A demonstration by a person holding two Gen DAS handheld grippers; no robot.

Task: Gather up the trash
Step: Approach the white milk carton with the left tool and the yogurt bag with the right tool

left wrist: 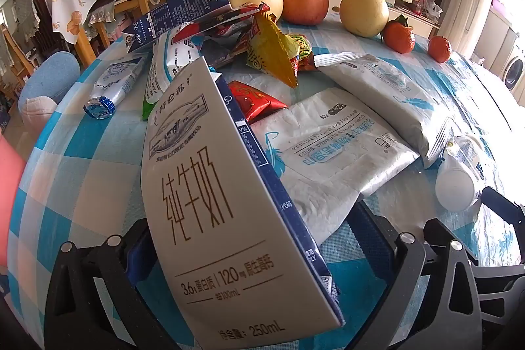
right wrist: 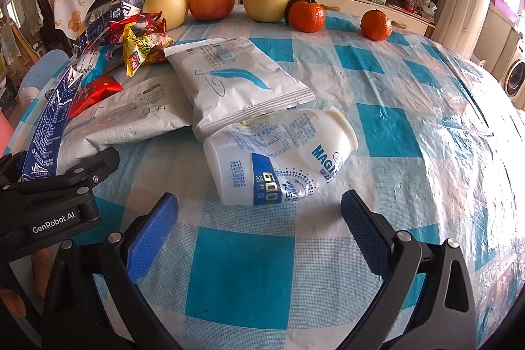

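Barely started: left tool (left wrist: 259, 255) closed on milk carton (left wrist: 210, 186); right tool (right wrist: 259, 235) wide open, empty, before crushed yogurt cup (right wrist: 279, 153); wrappers (right wrist: 144, 48), wipe packs (right wrist: 236, 81) left on tabletop (right wrist: 410, 127).

Bright daylight enters from 2 to 3 o'clock in both views, blown out white at that edge. It puts sheen and glare on the plastic tablecloth (right wrist: 426, 127), strongest toward 3 o'clock. Soft shadows fall toward 9 o'clock. Fisheye bending curves the table rim; corners are black. Focus is sharp, with slight softness at the edges.
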